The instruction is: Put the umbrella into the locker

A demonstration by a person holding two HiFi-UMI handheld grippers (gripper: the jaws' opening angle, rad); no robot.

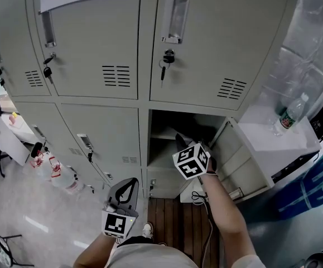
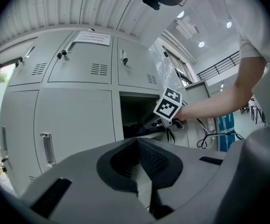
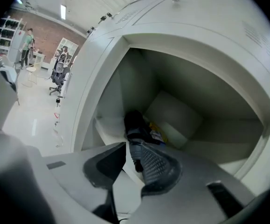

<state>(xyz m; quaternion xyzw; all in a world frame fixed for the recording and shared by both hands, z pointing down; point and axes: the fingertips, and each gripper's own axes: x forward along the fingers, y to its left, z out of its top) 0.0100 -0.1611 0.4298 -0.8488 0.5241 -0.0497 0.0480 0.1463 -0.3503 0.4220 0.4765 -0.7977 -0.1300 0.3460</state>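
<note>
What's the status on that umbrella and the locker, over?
Left hand-held gripper shut, empty. Right hand-held gripper at open locker, jaws narrow around end of umbrella, grip unclear. Umbrella lying inside. Door wide open, nothing blocking.

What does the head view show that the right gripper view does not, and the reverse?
Only the head view shows the left claw, shut, the person's right forearm and a water bottle at the right. Only the right gripper view shows the dark umbrella lying inside the open locker, its near end between the slightly parted jaws of the right claw; whether they press it I cannot tell. Both show the open locker and the right claw.
</note>
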